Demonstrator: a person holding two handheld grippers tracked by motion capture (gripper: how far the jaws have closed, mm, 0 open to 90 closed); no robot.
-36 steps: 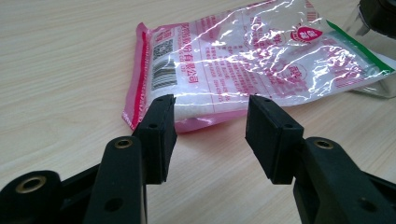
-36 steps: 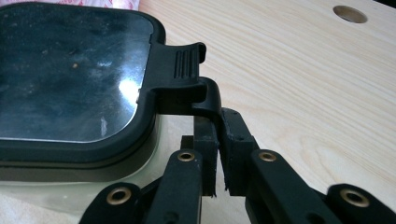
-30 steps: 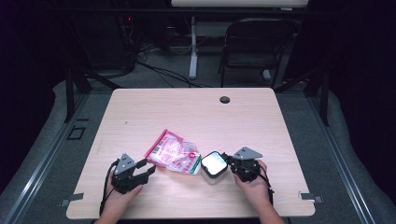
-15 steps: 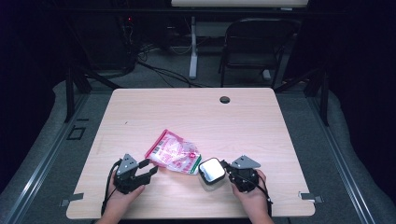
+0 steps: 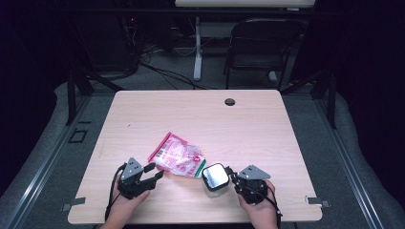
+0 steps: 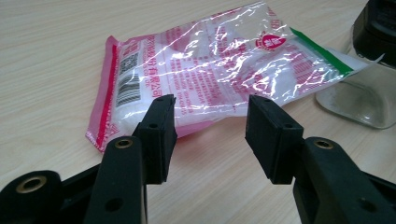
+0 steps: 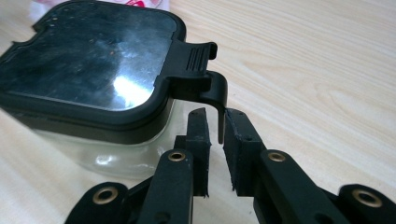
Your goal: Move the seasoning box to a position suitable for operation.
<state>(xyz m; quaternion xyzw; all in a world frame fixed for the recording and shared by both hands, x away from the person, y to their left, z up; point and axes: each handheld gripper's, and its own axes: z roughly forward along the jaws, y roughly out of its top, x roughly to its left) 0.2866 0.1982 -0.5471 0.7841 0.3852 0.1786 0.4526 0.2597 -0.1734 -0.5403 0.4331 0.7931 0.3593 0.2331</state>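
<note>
A: The right gripper point(image 7: 215, 122)?
B: Its jaws, just opening, straddle the latch tab of the black-lidded clear glass jar point(image 5: 215, 178) on the wooden bench point(image 5: 248, 119); the jar's base is cut off.
A: Left gripper point(image 6: 210, 114)?
B: Jaws apart, empty, just short of the crinkled pink-and-clear plastic bag point(image 6: 210, 70).

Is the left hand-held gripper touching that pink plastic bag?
Apart. The left gripper view shows the hand-held gripper open, short of the bag, bare table between.

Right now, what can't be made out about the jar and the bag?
- Jar: contents unclear in the right gripper view; its mirror-like lid covers them, and the top edge crops it.
- Bag: print too small and glare-streaked in the left gripper view.
- Right gripper: whether it pinches the lid's latch is unclear.
</note>
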